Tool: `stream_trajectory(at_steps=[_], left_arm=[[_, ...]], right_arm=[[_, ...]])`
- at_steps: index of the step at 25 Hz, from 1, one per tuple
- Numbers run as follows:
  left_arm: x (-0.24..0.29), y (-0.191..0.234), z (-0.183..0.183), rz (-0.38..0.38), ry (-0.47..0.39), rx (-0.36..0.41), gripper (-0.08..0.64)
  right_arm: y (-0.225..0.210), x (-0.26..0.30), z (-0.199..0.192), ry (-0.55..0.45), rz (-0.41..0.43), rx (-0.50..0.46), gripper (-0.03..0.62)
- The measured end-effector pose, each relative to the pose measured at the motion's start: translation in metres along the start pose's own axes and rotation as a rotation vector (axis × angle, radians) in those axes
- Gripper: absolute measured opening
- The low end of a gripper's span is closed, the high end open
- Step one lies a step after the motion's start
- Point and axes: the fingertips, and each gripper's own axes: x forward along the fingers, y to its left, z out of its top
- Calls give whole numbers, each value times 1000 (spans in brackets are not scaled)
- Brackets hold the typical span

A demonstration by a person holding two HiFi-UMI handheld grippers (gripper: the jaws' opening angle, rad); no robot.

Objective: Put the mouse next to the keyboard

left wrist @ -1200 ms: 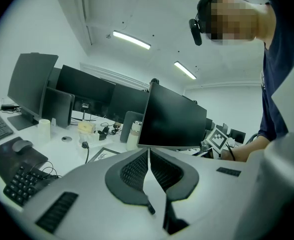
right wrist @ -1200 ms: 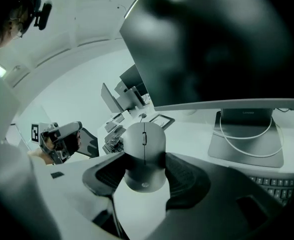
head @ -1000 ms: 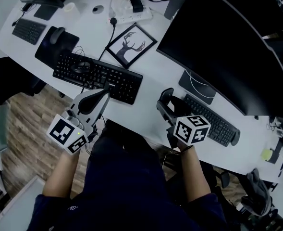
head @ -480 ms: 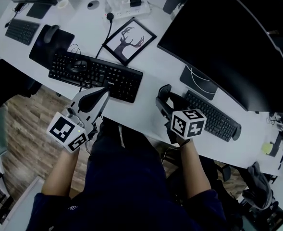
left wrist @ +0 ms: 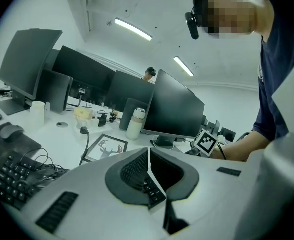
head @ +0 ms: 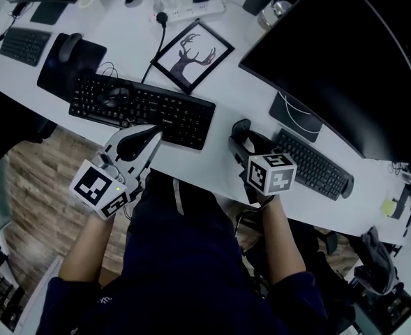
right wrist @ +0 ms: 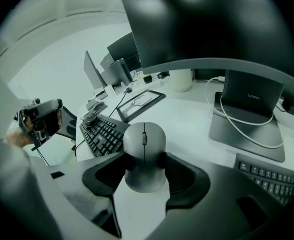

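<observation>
My right hand-held gripper (right wrist: 146, 176) is pinching the mouse (right wrist: 145, 151) over the worktop (right wrist: 186, 119), between black keyboard (right wrist: 103, 134) and smaller keyboard (right wrist: 271, 181). Left hand-held gripper (left wrist: 147, 159) pressed together, tip near black keyboard's front edge.

A long white surface (head: 229, 110) curves through this open office. Past its near edge the floor (head: 34, 180) shows brown wood-look planks. Overhead, the ceiling (left wrist: 151, 4) is plain white, lit by a nearer light strip (left wrist: 133, 29) and a farther strip (left wrist: 183, 66), both slim and bright. The back wall (left wrist: 231, 104) is pale and bare. A row of dark screens (left wrist: 87, 74) stands along the surface's far edge.
</observation>
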Motion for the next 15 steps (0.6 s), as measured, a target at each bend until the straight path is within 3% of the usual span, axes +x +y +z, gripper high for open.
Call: stream_trajectory(at_steps=[15], left_arm=[[-6,32,-11,-56,47,-3,41]], right_arm=[[-4,25,4,69,-131,-45,255]])
